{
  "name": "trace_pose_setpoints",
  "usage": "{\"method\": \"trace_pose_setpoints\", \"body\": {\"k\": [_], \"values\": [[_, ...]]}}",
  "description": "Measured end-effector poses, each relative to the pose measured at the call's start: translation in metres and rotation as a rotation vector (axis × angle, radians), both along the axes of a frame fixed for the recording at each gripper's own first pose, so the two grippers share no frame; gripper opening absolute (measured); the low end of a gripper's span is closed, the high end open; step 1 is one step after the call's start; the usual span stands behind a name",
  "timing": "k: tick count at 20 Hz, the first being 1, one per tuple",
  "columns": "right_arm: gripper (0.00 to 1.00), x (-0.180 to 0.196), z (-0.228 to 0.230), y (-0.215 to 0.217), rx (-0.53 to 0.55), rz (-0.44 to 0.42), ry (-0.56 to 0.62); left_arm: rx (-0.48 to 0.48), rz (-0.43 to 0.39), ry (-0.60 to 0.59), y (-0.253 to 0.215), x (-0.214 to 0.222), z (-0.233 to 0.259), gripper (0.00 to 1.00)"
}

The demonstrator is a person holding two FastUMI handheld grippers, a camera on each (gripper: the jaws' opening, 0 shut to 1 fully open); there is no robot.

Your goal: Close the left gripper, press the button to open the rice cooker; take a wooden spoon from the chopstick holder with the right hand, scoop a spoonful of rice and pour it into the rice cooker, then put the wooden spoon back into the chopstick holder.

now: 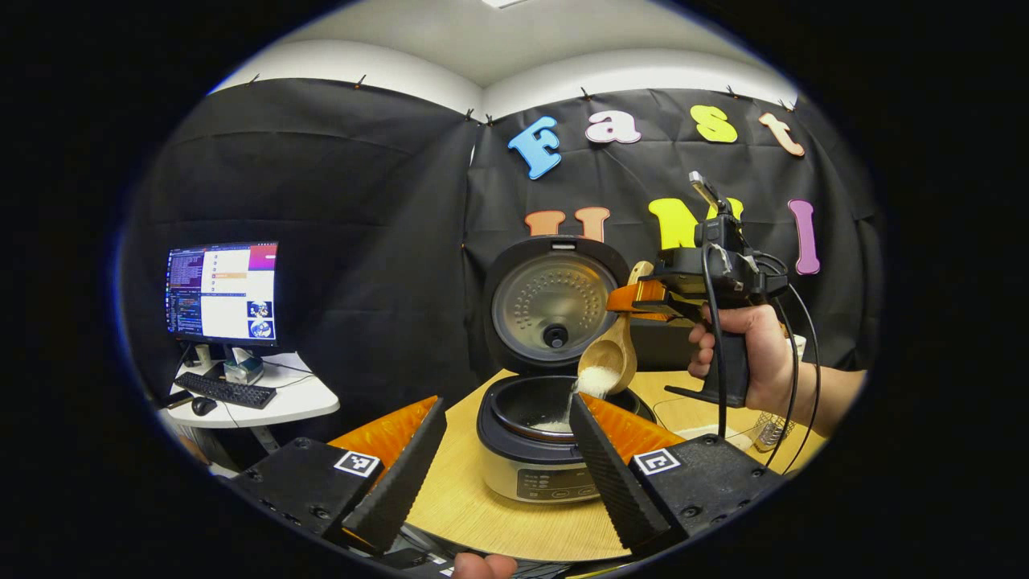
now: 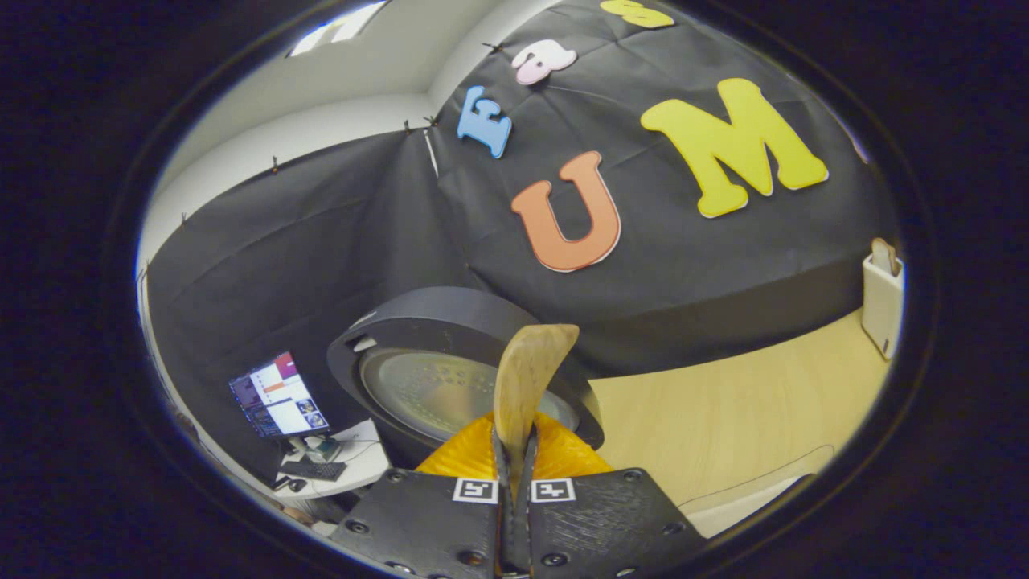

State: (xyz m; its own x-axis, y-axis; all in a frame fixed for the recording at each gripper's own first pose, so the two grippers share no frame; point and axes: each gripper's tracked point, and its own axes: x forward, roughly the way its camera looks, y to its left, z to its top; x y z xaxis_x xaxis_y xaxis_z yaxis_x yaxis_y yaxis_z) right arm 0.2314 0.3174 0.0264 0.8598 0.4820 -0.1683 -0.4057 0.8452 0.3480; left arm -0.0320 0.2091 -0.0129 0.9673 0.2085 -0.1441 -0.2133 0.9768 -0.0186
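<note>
I see pale wood-grain desk [image 1: 474, 482]. Round rice cooker [image 1: 539, 450] on it, ribbed metal lid up. My left tool [image 1: 498, 458] fingers apart, empty. My right tool [image 2: 514, 482] clamped on smooth wooden spoon [image 1: 612, 354], bowl tipped above pot, white rice [image 1: 595, 380] spilling in.

rice cooker [image 1: 555, 450]: lid up | wooden spoon [image 1: 611, 354]: tilted over pot | rice [image 1: 596, 379]: spilling in

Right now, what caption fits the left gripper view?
Right gripper tips a wooden spoon, pouring rice into the open rice cooker.
</note>
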Motion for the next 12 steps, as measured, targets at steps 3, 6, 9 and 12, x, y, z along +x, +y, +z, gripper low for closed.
{"method": "trace_pose_setpoints", "body": {"k": [3, 6, 9, 12], "values": [[0.00, 0.002, 0.003, 0.007, -0.032, 0.005, -0.019, -0.008, 0.011, -0.004, 0.007, -0.001, 0.000, 0.98], [0.00, 0.001, 0.006, 0.012, -0.088, 0.004, -0.051, -0.024, 0.019, -0.017, 0.010, -0.003, 0.002, 0.98], [0.01, -0.005, 0.010, 0.018, -0.144, 0.013, -0.095, -0.038, 0.016, -0.031, 0.010, -0.003, 0.006, 0.99], [0.00, -0.008, 0.018, 0.020, -0.224, 0.009, -0.169, -0.030, 0.005, -0.035, 0.007, -0.003, 0.007, 0.98]]}}
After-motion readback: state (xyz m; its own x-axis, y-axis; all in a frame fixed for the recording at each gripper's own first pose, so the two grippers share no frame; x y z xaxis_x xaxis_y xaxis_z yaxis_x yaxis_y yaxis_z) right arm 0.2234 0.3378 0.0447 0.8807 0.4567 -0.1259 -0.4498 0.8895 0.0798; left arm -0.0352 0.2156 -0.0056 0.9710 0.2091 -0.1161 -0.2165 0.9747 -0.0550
